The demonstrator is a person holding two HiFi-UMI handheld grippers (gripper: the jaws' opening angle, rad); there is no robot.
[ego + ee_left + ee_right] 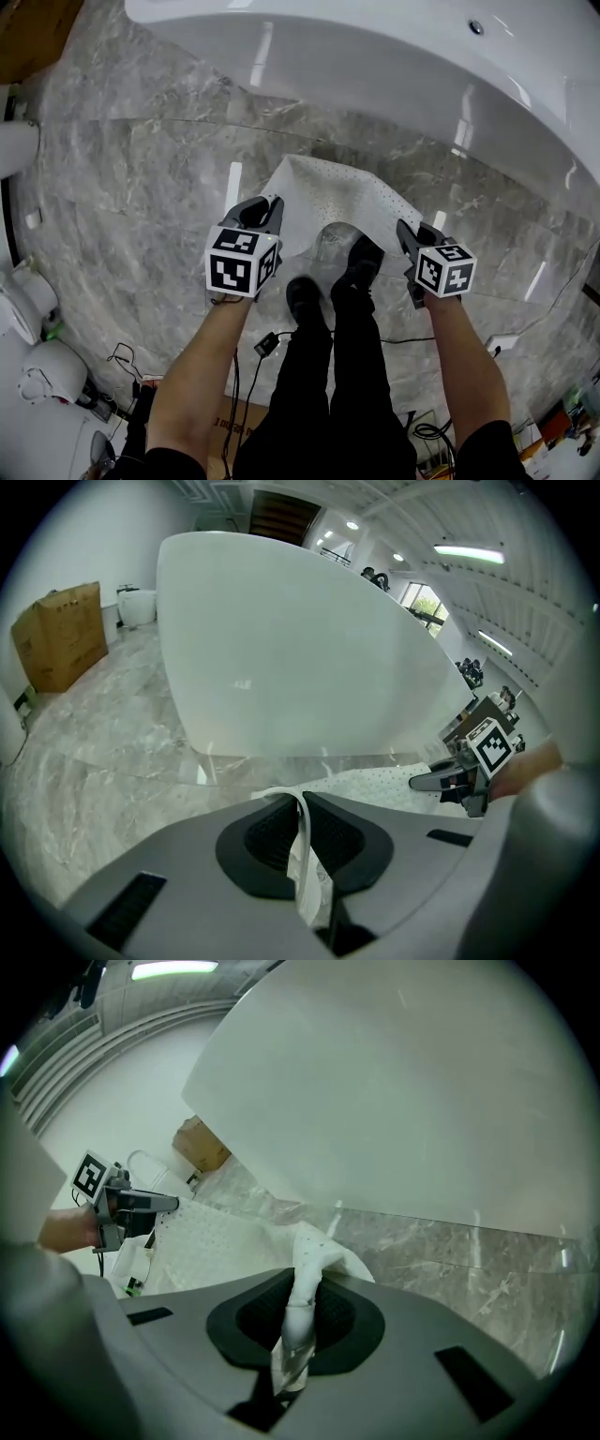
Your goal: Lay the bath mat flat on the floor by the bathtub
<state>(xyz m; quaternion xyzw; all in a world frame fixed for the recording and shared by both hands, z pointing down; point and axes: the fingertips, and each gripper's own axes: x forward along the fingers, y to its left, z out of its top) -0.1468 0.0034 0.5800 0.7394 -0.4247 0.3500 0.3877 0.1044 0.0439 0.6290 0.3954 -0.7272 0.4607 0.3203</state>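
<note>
A white dotted bath mat [330, 199] hangs stretched between my two grippers above the grey marble floor, in front of the white bathtub [375, 56]. My left gripper [267, 208] is shut on the mat's left corner, whose edge [305, 855] is pinched between the dark pads. My right gripper [406, 232] is shut on the right corner [298, 1312], bunched into a fold between its jaws. The mat's near edge sags in an arch over the person's black shoes [361, 262]. In the left gripper view the right gripper [469, 771] shows beyond the mat [375, 782].
The tub's curved wall [300, 658] rises close ahead, with marble floor [131, 169] to its left. A cardboard box [61, 635] stands far left. Cables and a small device [267, 344] lie behind the feet. White fixtures [28, 309] stand along the left edge.
</note>
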